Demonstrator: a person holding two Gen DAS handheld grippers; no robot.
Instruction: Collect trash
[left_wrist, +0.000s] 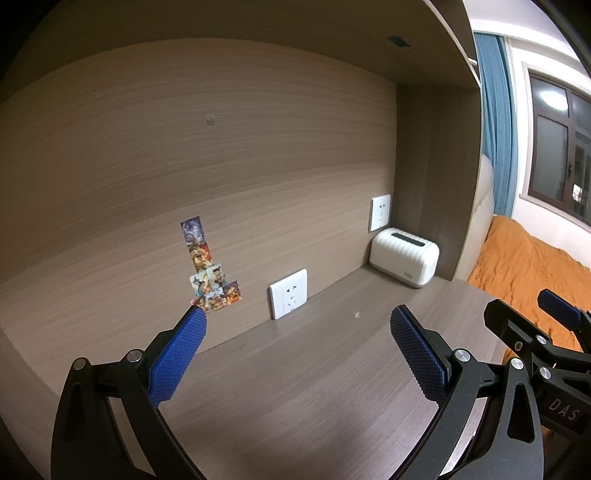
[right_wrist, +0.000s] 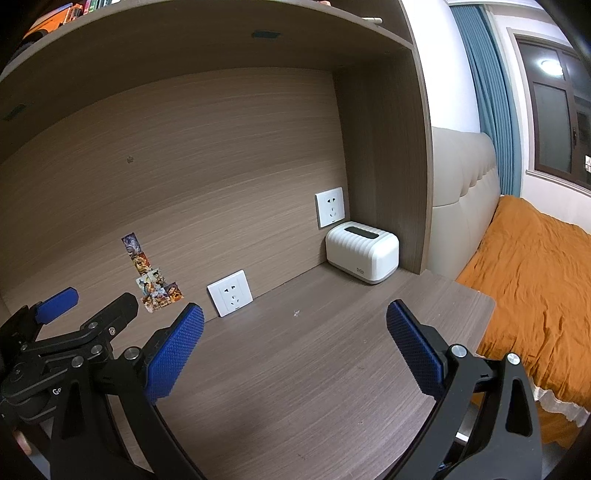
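A tiny pale scrap (left_wrist: 357, 314) lies on the brown wooden desk (left_wrist: 295, 369), also in the right wrist view (right_wrist: 296, 313). My left gripper (left_wrist: 297, 321) is open and empty, held above the desk short of the scrap. My right gripper (right_wrist: 295, 317) is open and empty, beside the left one and also short of the scrap. The right gripper shows at the right edge of the left wrist view (left_wrist: 524, 314). The left gripper shows at the left of the right wrist view (right_wrist: 92, 306).
A white ribbed box (right_wrist: 362, 256) stands in the desk's back right corner. Two wall sockets (right_wrist: 230, 292) (right_wrist: 330, 206) and several stickers (right_wrist: 155, 280) are on the back panel. A shelf overhangs the desk. A bed with an orange cover (right_wrist: 535, 277) lies to the right.
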